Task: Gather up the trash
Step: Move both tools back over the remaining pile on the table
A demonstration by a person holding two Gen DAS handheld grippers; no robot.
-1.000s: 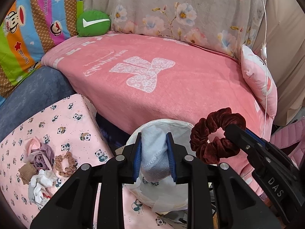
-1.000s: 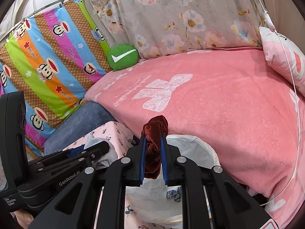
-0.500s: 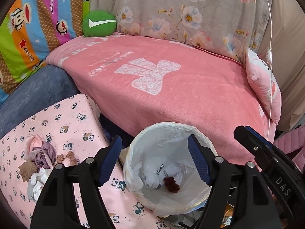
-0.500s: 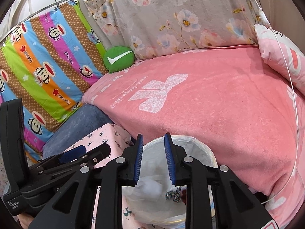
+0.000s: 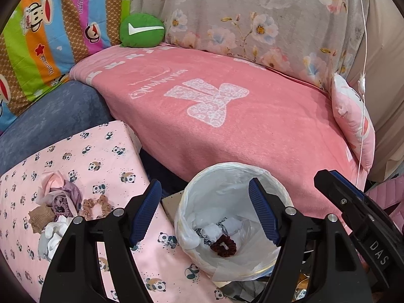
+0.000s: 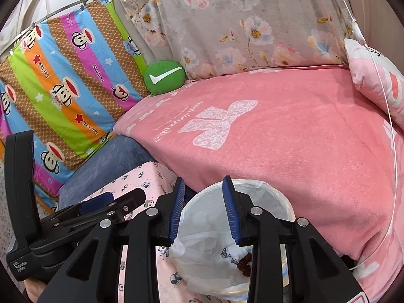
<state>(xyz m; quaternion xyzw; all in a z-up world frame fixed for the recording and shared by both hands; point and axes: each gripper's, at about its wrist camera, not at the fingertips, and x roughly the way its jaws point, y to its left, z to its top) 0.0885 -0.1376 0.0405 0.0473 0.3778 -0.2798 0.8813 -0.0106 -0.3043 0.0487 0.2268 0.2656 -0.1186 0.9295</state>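
A white-lined trash bin (image 5: 194,192) stands below both grippers; it also shows in the right wrist view (image 6: 267,192). Inside lie a dark red scrunchie (image 5: 224,245) and a pale blue cloth (image 5: 212,231). My left gripper (image 5: 205,214) is open wide and empty above the bin. My right gripper (image 6: 203,209) is open and empty above the bin's left rim; its body shows at the right of the left wrist view (image 5: 353,212). A pile of scrunchies and cloth scraps (image 5: 56,209) lies on the panda-print surface (image 5: 101,151) to the left.
A pink blanket (image 5: 227,106) covers the bed behind the bin. A green round cushion (image 5: 141,30), a striped monkey-print sheet (image 6: 63,83), a floral cloth (image 5: 252,20) and a pink pillow (image 5: 353,118) line the back. A blue cushion (image 5: 50,116) lies left.
Both grippers opened. The blue cloth dropped from the left gripper and the red scrunchie from the right; both now lie in the bin. The left gripper opened wider.
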